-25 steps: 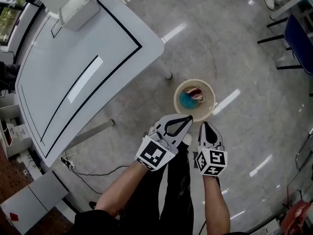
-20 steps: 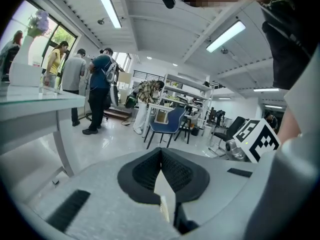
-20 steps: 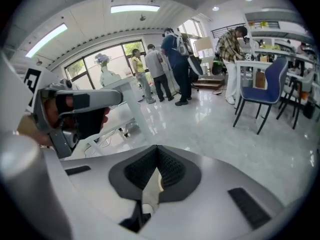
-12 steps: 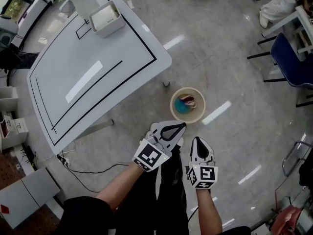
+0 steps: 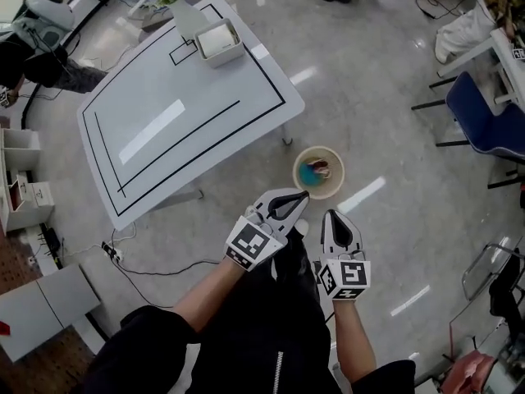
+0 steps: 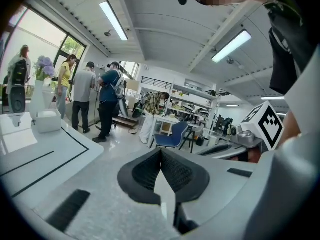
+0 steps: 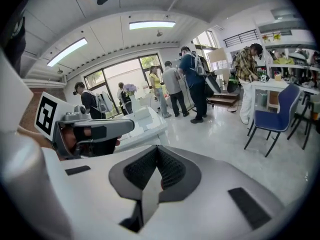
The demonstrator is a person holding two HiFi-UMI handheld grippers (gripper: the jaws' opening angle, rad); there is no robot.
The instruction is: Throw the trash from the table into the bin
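The left hand-held gripper [image 5: 302,195] and the right hand-held gripper [image 5: 335,214] are hanging side by side above the floor [image 5: 394,121], both clenched with nothing between their jaws. The trash [image 5: 311,173], a blue piece beside a reddish one, is lying inside the round bin [image 5: 297,173], which is standing on the floor near the corner of the desk [image 5: 189,113]. A white box [image 5: 219,41] is sitting at the desk's far end.
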